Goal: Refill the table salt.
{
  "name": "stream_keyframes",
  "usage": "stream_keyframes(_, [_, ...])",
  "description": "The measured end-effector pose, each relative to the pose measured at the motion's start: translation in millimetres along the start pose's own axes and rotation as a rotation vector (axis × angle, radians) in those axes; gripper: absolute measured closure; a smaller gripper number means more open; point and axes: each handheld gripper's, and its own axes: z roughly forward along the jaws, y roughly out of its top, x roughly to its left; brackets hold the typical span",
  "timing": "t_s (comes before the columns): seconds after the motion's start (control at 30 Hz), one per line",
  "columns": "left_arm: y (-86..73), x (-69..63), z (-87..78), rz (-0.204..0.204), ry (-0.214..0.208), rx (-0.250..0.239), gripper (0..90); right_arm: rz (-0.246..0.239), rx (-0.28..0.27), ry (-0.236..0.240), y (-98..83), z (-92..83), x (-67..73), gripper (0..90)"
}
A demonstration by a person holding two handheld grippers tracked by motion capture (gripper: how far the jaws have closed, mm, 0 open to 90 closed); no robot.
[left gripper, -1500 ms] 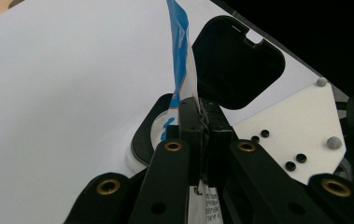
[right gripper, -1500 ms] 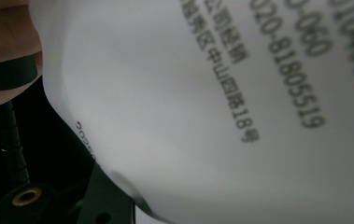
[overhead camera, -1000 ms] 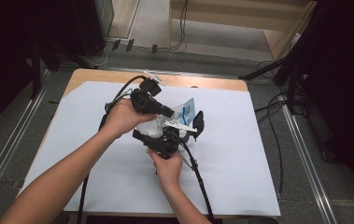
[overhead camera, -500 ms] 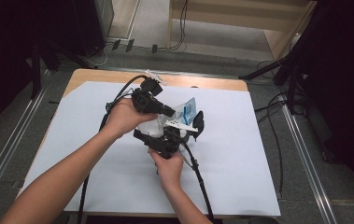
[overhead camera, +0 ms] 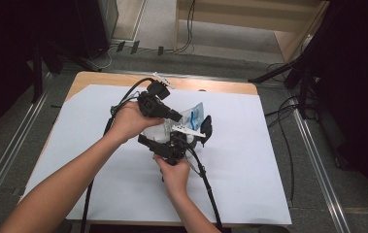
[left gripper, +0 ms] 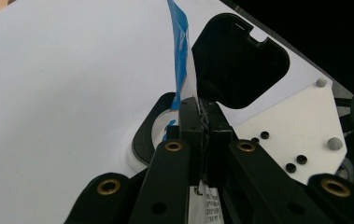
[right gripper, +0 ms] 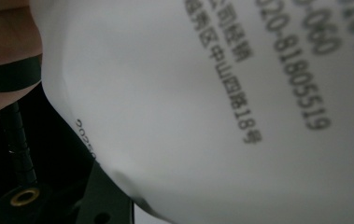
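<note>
Nothing has shifted since the earlier frames: the white-and-blue printed pouch [overhead camera: 190, 118] stays clamped edge-on in the left gripper [left gripper: 201, 122], while the right gripper [overhead camera: 191, 136] presses against it, jaws' state hidden.

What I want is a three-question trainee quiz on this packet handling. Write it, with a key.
1. True or false: the left gripper has its fingers shut on the edge of the thin white-and-blue plastic packet.
2. What covers the light wooden table? A: a white paper sheet. B: a green cloth. C: a metal tray.
3. In the right gripper view, what is printed on the packet's white face?
Key: 1 true; 2 A; 3 dark characters and digits.
</note>
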Motion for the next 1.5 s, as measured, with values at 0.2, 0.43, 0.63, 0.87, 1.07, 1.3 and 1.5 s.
stream_keyframes(0.2, [2.1, -1.2, 0.8, -0.001, -0.002, 0.007, 90.0, -0.009, 0.003, -0.004, 0.5, -0.8, -0.1, 56.4])
stream_keyframes(0.43, [2.8, -2.0, 0.7, 0.004, 0.002, 0.013, 90.0, -0.015, 0.002, -0.008, 0.5, -0.7, -0.2, 56.4])
stream_keyframes(0.63, [3.1, -2.0, 1.0, 0.005, 0.002, 0.014, 90.0, -0.018, 0.002, -0.012, 0.6, -0.6, -0.6, 56.5])
stream_keyframes(0.87, [3.3, -2.5, 1.0, 0.006, 0.006, 0.019, 90.0, -0.012, 0.002, -0.006, 0.4, 0.5, -1.1, 56.4])
stream_keyframes(1.07, [4.3, -3.4, 1.0, 0.010, 0.007, 0.018, 90.0, -0.004, -0.001, 0.009, 1.0, 0.6, -1.6, 56.4])
stream_keyframes(1.3, [4.1, -3.6, 0.1, 0.012, 0.007, 0.014, 90.0, -0.011, -0.004, 0.009, 1.4, 0.8, -1.4, 56.4])
stream_keyframes(1.5, [3.6, -3.5, -0.3, 0.012, 0.008, 0.011, 90.0, -0.018, 0.003, 0.001, 2.2, 1.6, -1.2, 56.4])
